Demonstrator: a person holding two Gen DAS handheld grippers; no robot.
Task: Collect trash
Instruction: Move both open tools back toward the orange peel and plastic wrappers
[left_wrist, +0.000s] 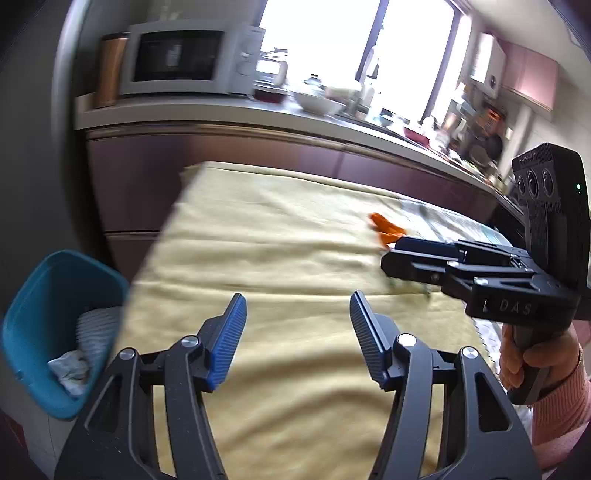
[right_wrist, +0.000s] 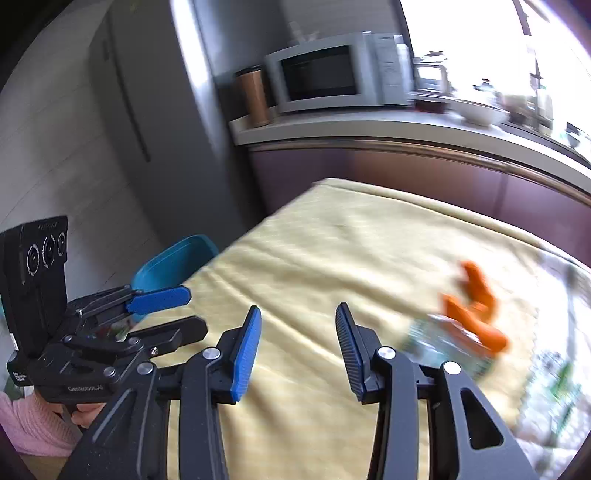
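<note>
Both grippers, left gripper (left_wrist: 297, 339) and right gripper (right_wrist: 297, 354), hover with fingers spread and empty over the cloth-covered counter (left_wrist: 280, 229); orange peels (right_wrist: 476, 310) lie ahead, teal bin (left_wrist: 44, 325) beside for drops.

Motion blur smears the orange peel-like scraps (right_wrist: 476, 314) on the pale yellow cloth (right_wrist: 332, 258), so their exact shape cannot be told. Just beside them a clear, crumpled plastic-looking item (right_wrist: 443, 347) is too blurred to identify, and the right tool's own linkage covers its lower part. The printed sheet (right_wrist: 554, 387) runs off the picture's right edge. In the left wrist view the cloth's edge hides part of the teal plastic bin (left_wrist: 44, 295), and the pale crumpled contents (left_wrist: 70, 369) inside stay indistinct.
</note>
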